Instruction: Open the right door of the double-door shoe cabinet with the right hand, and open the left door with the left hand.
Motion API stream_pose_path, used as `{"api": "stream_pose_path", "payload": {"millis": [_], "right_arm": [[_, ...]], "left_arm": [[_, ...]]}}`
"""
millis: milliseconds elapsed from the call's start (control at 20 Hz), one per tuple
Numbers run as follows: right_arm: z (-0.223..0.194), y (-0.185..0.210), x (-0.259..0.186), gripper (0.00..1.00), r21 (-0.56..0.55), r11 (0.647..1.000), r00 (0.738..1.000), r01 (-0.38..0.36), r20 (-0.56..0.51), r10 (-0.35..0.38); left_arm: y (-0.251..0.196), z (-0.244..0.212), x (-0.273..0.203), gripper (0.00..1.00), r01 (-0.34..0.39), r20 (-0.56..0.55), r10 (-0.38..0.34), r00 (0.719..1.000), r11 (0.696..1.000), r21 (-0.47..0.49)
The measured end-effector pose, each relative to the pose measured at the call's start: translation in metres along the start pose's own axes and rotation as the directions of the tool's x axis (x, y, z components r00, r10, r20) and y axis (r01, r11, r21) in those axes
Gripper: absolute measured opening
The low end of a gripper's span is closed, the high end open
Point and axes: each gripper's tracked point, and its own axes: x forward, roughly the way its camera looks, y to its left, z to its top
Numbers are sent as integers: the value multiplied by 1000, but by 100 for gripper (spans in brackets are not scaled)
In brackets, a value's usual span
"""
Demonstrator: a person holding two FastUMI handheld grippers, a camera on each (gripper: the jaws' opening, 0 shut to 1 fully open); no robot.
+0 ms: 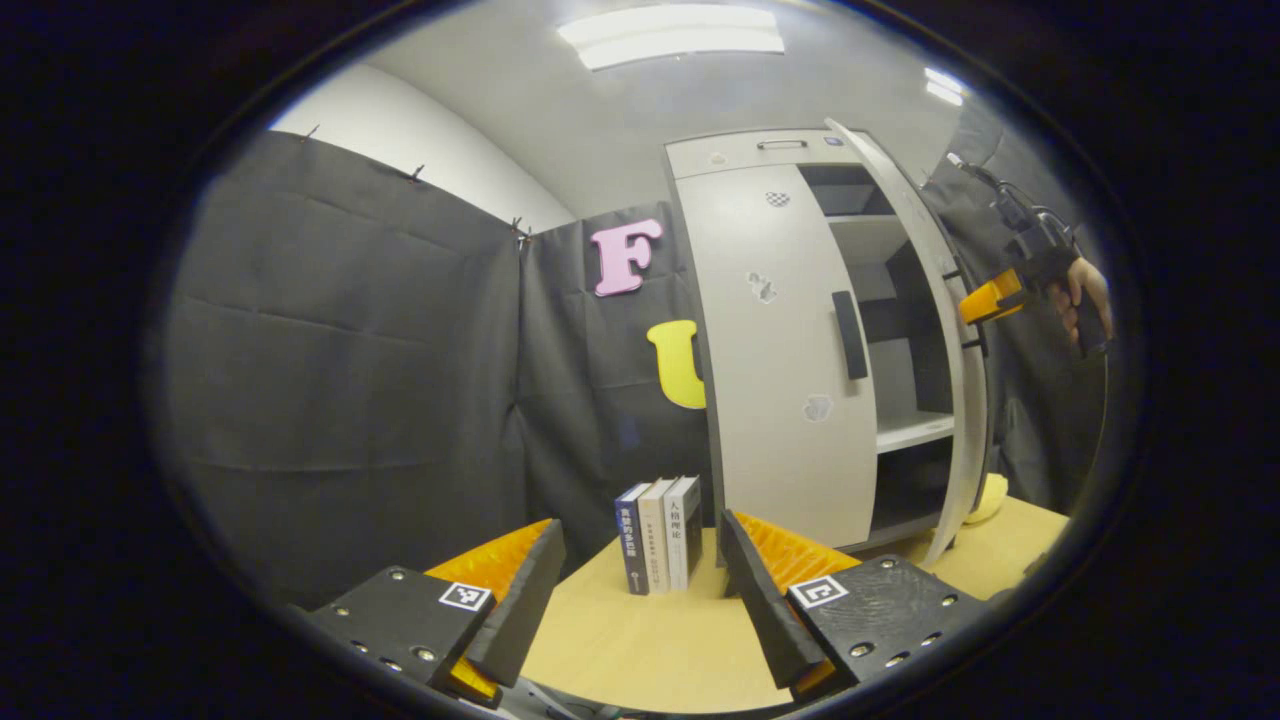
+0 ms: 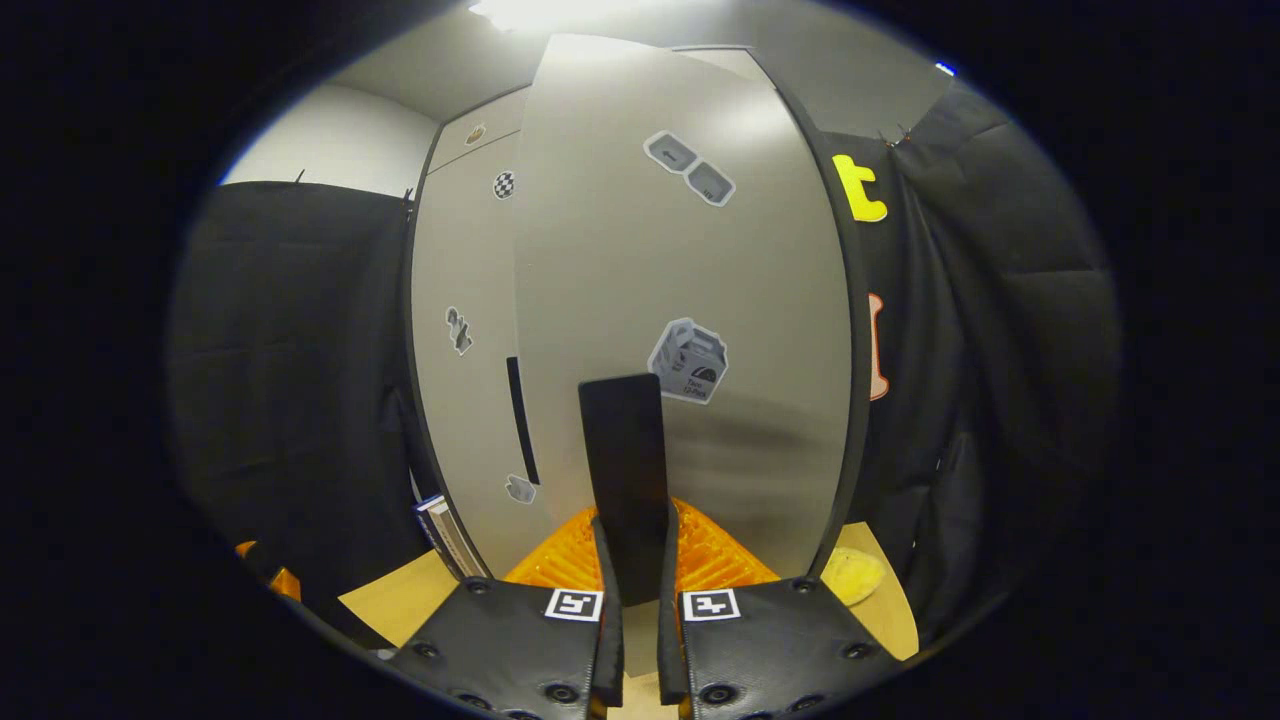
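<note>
Pale grey shoe cabinet (image 1: 790, 340) standing at 1 o'clock on the desk (image 1: 650, 640), right door (image 2: 680, 300) swung ajar, left door (image 1: 780, 360) closed; right gripper (image 2: 633, 640) jaws clamped on the right door's handle (image 2: 625, 470), left gripper (image 1: 640, 600) jaws spread wide, holding nothing.

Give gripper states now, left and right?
Left gripper: open, holding nothing.
Right gripper: closed on the right door handle.
</note>
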Motion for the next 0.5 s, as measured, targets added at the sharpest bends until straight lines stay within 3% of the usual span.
{"api": "stream_pose_path", "payload": {"millis": [500], "right_arm": [[1,-18,-18,15,27,999,1000,-17,-6,17]], "left_arm": [[-55,11,9,92,91,13,-91,996,996,8]]}}
